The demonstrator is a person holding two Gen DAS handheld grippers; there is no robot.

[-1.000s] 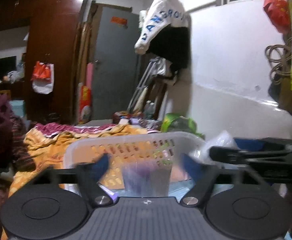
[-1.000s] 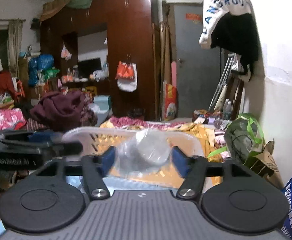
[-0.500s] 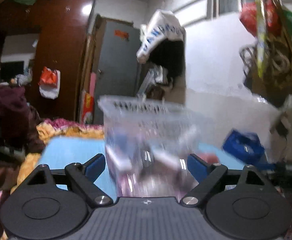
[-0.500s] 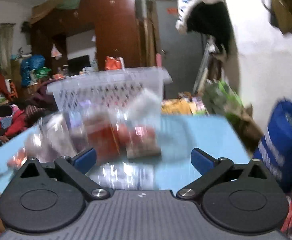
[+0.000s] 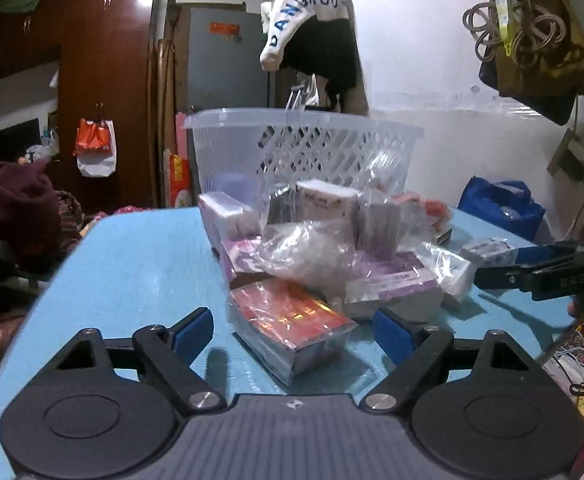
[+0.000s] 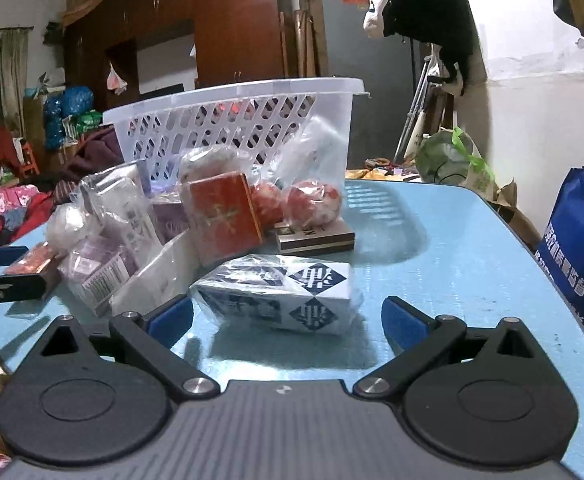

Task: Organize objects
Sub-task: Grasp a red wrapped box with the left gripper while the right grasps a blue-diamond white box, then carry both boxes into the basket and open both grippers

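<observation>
A pile of wrapped boxes and bags lies on a light blue table (image 5: 139, 264), in front of a white slotted plastic basket (image 5: 304, 148) that also shows in the right wrist view (image 6: 235, 120). My left gripper (image 5: 294, 330) is open and empty, its fingers on either side of a red wrapped box (image 5: 292, 320). My right gripper (image 6: 287, 316) is open and empty, with a blue-and-white wrapped box (image 6: 287, 292) between its fingers. An upright red box (image 6: 223, 216) and two red round items (image 6: 312, 200) sit deeper in the pile.
A blue bag (image 6: 580, 252) stands at the table's right edge. A green bag (image 6: 452, 160) and clutter lie beyond the far edge by the white wall. Clothes are piled at the left (image 5: 7, 208). The other gripper's arm (image 5: 540, 268) reaches in from the right.
Both grippers dropped from basket height to low over the table. The bag held between the right fingers one second ago is gone from them. Both sets of fingers have spread wider.
</observation>
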